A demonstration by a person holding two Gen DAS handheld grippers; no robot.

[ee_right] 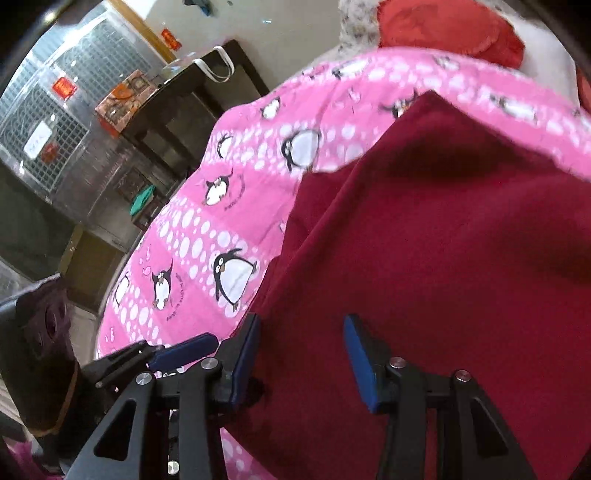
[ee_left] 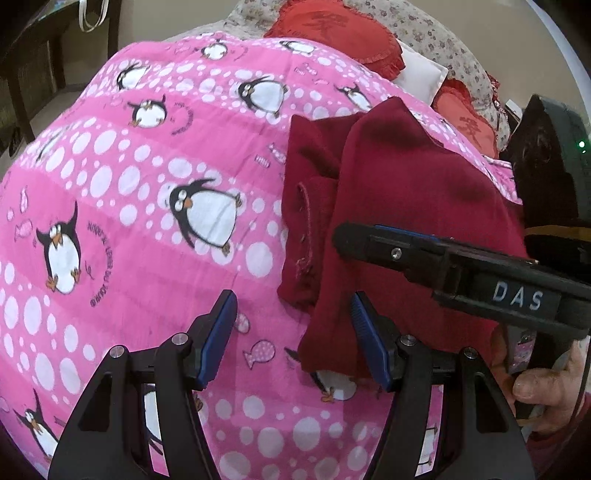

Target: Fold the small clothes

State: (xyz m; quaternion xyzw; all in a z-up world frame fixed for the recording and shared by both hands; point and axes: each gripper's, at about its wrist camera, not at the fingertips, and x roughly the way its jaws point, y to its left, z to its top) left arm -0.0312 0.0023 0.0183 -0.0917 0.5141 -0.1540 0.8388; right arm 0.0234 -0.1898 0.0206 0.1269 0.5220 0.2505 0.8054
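This is a home, most likely a bedroom. A bed is spread with a pink penguin-print sheet [ee_left: 147, 221], and at its head lie a red ruffled cushion [ee_left: 340, 33], a white pillow [ee_left: 423, 75] and a floral quilt [ee_left: 424, 33]. Beside the bed stands a dark wooden side table [ee_right: 207, 96] carrying a patterned box [ee_right: 123, 101], and behind it a metal wire-mesh cabinet [ee_right: 55, 122] bears red paper stickers.
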